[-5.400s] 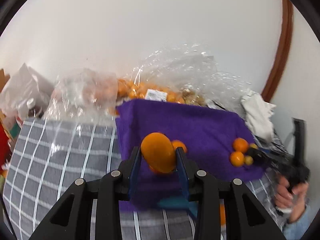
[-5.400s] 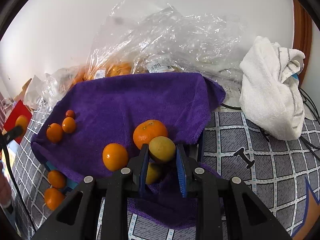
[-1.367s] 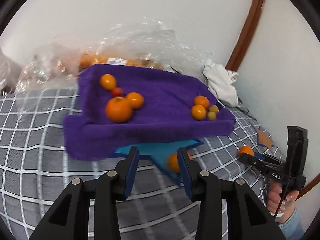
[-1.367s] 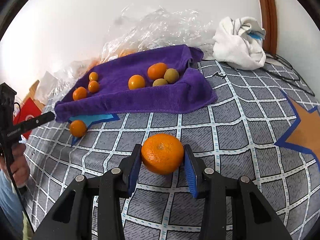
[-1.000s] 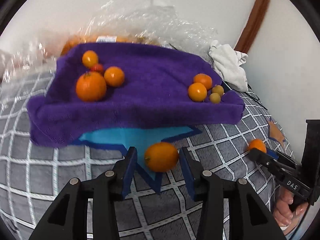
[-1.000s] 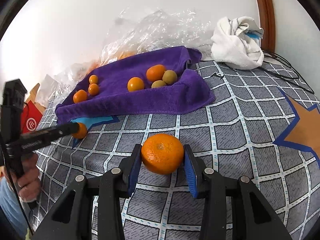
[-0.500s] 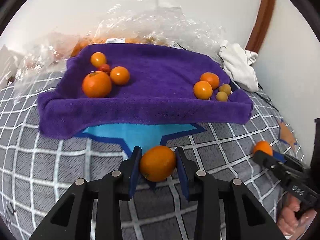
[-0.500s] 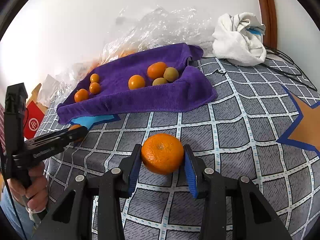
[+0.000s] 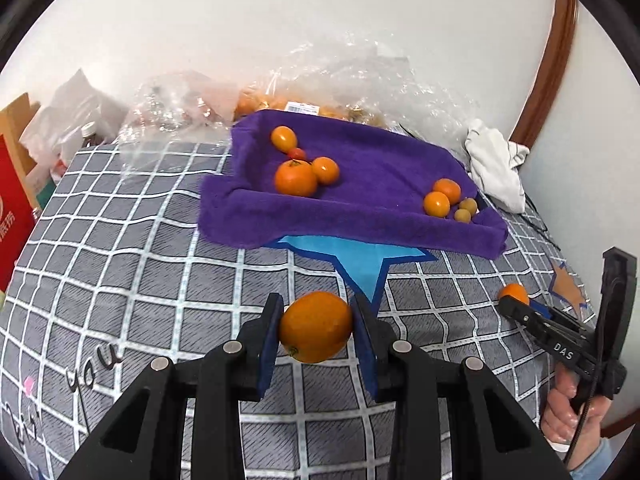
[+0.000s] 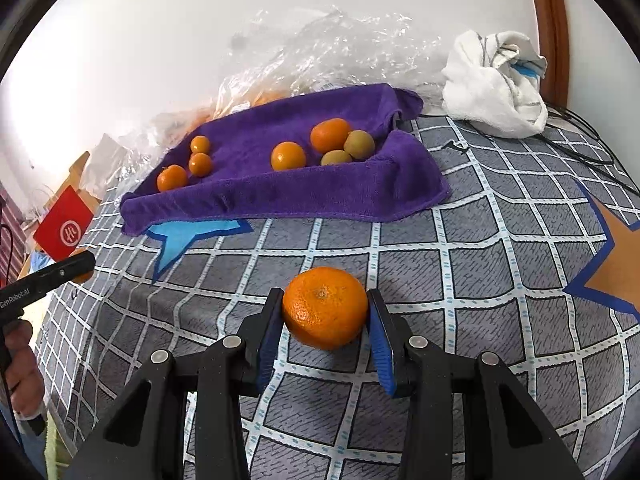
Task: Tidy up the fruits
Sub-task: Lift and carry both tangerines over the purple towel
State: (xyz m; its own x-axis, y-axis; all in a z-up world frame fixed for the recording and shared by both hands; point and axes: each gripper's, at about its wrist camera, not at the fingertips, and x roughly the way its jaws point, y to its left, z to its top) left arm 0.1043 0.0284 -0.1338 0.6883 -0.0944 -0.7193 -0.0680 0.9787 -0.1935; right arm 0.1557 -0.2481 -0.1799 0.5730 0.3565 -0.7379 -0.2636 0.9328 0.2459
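Note:
My left gripper (image 9: 317, 330) is shut on a smooth orange fruit (image 9: 315, 326) and holds it above the grey checked cloth (image 9: 160, 280). My right gripper (image 10: 325, 312) is shut on a larger mandarin (image 10: 325, 307) just above the cloth. A purple towel (image 9: 380, 168) lies beyond with several fruits: a big mandarin (image 9: 295, 178) and small oranges at its left, an orange pair (image 9: 437, 203) and two greenish fruits (image 9: 467, 206) at its right. The towel shows in the right wrist view (image 10: 300, 192) too.
Clear plastic bags (image 9: 352, 80) with more fruit lie behind the towel by the wall. A white rag (image 10: 494, 84) and cables sit at the right. A red box (image 9: 12, 208) and clutter stand at the left edge. The other gripper (image 9: 560, 344) shows at the right.
My left gripper closed on the orange fruit that lay on the blue star and has lifted it back from the towel. My right gripper keeps holding the mandarin almost still.

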